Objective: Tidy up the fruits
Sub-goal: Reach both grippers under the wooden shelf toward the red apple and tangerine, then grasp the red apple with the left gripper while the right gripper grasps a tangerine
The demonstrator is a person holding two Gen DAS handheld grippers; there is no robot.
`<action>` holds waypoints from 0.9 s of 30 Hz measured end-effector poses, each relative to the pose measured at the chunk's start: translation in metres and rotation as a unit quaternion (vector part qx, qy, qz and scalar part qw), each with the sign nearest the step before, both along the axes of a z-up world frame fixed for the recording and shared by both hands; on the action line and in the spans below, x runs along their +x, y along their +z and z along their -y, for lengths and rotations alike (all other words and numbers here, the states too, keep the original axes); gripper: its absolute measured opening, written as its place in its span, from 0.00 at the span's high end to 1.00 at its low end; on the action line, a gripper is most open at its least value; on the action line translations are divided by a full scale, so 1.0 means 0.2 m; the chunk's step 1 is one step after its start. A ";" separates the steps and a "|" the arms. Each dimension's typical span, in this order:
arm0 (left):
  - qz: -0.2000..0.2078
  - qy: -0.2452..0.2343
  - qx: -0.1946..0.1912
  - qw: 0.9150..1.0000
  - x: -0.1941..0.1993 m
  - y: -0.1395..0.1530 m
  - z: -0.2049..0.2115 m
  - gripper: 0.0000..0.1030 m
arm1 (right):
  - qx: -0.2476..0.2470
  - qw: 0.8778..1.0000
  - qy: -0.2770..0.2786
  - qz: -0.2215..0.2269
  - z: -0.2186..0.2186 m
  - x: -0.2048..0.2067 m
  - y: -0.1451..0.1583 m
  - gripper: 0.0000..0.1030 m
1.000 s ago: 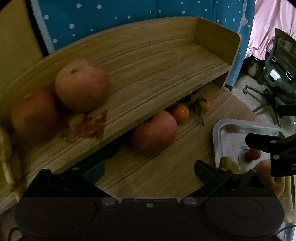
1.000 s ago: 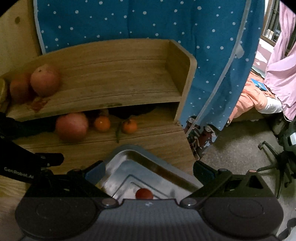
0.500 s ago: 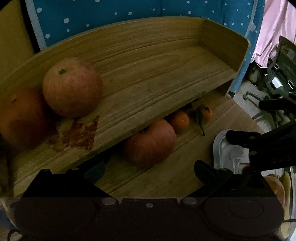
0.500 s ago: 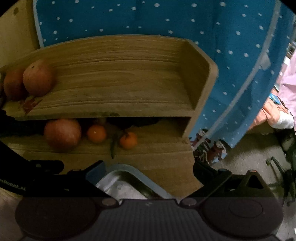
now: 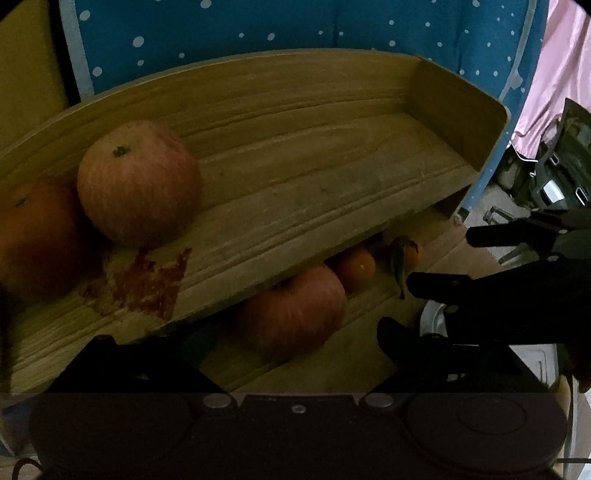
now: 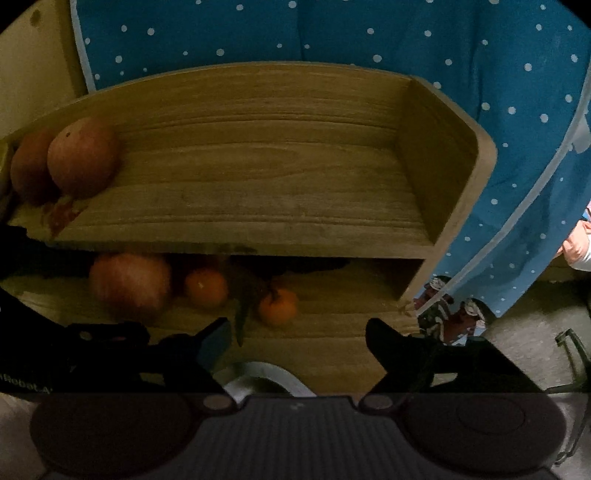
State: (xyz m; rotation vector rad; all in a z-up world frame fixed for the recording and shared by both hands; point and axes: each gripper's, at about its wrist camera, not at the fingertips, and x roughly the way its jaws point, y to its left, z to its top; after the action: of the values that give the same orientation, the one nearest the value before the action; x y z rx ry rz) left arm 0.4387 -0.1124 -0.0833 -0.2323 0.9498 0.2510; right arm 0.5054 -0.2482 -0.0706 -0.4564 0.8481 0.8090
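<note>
A wooden two-level shelf (image 5: 332, 192) (image 6: 280, 177) stands on the table. On its upper level at the left sit an apple (image 5: 138, 182) (image 6: 83, 162) and an orange (image 5: 33, 236) (image 6: 29, 170). Under it lie a second apple (image 5: 295, 306) (image 6: 129, 286) and two small tangerines (image 5: 356, 267) (image 6: 207, 288) (image 6: 277, 306). My left gripper (image 5: 291, 339) is open and empty, close in front of the lower apple. My right gripper (image 6: 295, 332) is open and empty, and it shows in the left wrist view (image 5: 439, 258) at the right.
A metal tray (image 6: 258, 378) (image 5: 432, 317) lies on the table just under my right gripper, mostly hidden. A blue dotted cloth (image 6: 332, 33) hangs behind the shelf. A chair base (image 5: 554, 184) and floor are at the right.
Both grippers have moved forward toward the shelf. The tray and its fruit have slid almost out of both views. My right gripper has risen in the left wrist view.
</note>
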 end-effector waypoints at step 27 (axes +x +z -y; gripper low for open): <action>0.000 0.052 -0.012 0.999 0.02 -0.01 -0.01 0.26 | 0.004 1.000 0.011 -0.019 -0.10 0.04 -0.09 0.52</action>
State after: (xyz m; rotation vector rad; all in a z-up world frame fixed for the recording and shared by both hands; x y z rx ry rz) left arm 0.4436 -0.1100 -0.0858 -0.3049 0.9416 0.3356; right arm 0.5131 -0.2277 -0.0890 -0.4451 0.8768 0.8437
